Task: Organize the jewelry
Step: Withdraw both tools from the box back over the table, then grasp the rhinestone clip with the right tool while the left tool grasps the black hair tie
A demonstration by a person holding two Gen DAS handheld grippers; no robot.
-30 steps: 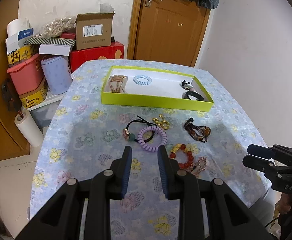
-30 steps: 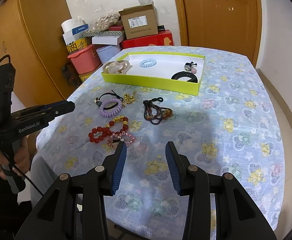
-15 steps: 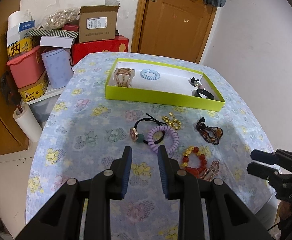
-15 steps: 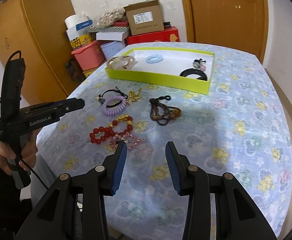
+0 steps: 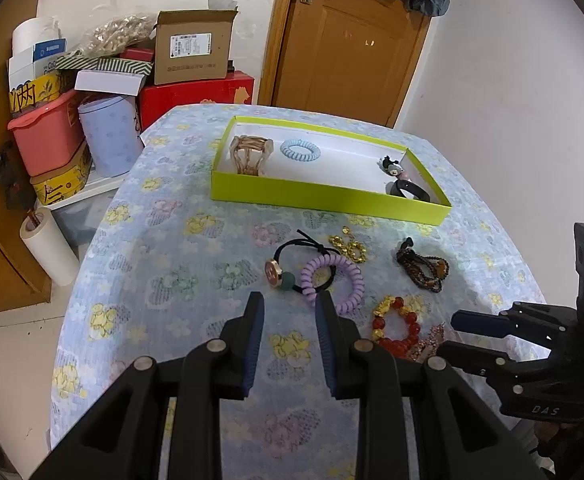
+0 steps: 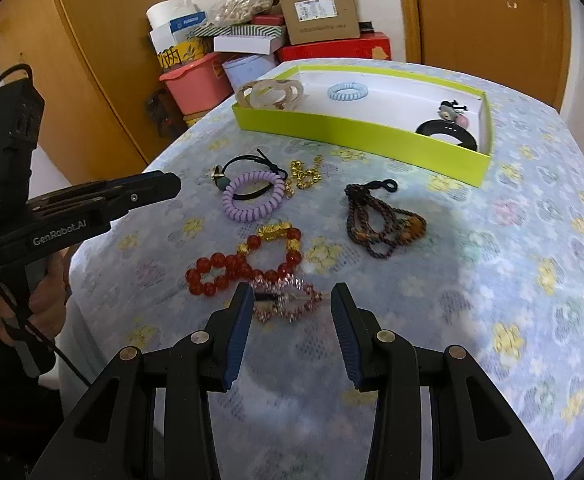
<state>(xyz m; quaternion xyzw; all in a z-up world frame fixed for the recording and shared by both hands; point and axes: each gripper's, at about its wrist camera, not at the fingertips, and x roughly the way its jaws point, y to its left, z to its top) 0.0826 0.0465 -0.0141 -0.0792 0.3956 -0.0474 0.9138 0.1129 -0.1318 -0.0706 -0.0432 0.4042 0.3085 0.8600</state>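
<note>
Loose jewelry lies on the flowered tablecloth in front of a lime-green box [image 6: 355,130]. My right gripper [image 6: 292,288] is open, and a pink rhinestone hair clip [image 6: 292,307] shows in the gap between its fingertips, untouched by the pads. Just beyond the clip lies a red and gold bead bracelet [image 6: 244,266]. A dark braided bracelet [image 6: 383,222] lies to its right. My left gripper [image 5: 290,298] is open and empty, hovering just short of a purple coil hair tie [image 5: 333,280] and a black hair tie with a round charm [image 5: 288,266]. A gold chain [image 5: 347,246] lies behind them.
The box [image 5: 323,197] holds a beige bracelet [image 5: 250,154], a blue coil tie [image 5: 299,151], a small charm tie [image 5: 391,166] and a black bangle [image 5: 409,191]. Stacked boxes and tubs [image 5: 52,136] crowd the floor left of the table. A wooden door [image 5: 343,40] stands behind it.
My right gripper has moved forward and down, so the pink clip now sits between its fingertips. My left gripper shifted slightly, bringing the hair ties nearer. Neither jaw opening changed.
</note>
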